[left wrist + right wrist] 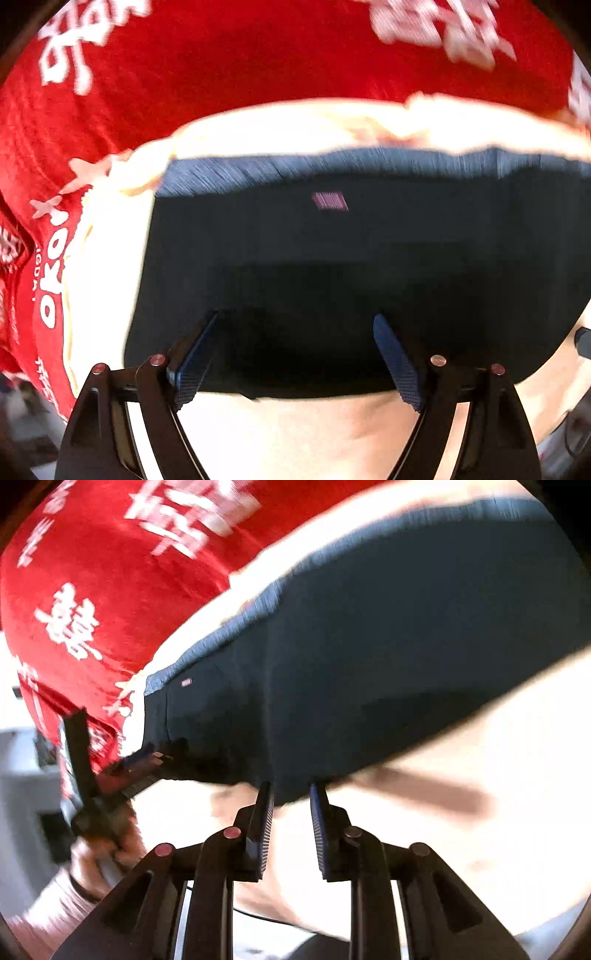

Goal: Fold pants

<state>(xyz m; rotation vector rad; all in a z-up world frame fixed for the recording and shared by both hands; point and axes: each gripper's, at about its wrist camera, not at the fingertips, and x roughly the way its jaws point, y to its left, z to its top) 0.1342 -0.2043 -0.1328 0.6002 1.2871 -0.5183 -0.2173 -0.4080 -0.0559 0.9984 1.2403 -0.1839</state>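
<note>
The dark navy pants (332, 266) lie folded on a white sheet (314, 125), with the blue waistband (332, 162) at the far edge and a small pink label (330, 201). My left gripper (295, 321) is open, its fingers wide apart over the near edge of the pants. In the right wrist view the pants (388, 646) stretch up to the right. My right gripper (291, 790) has its fingers narrowly apart, with the near hem of the pants between the tips. The left gripper (147, 757) also shows there at the pants' left corner.
A red blanket with white characters (221, 55) lies beyond the white sheet and to the left; it also shows in the right wrist view (110, 572). The person's hand (99, 849) holds the left gripper. Both views are motion-blurred.
</note>
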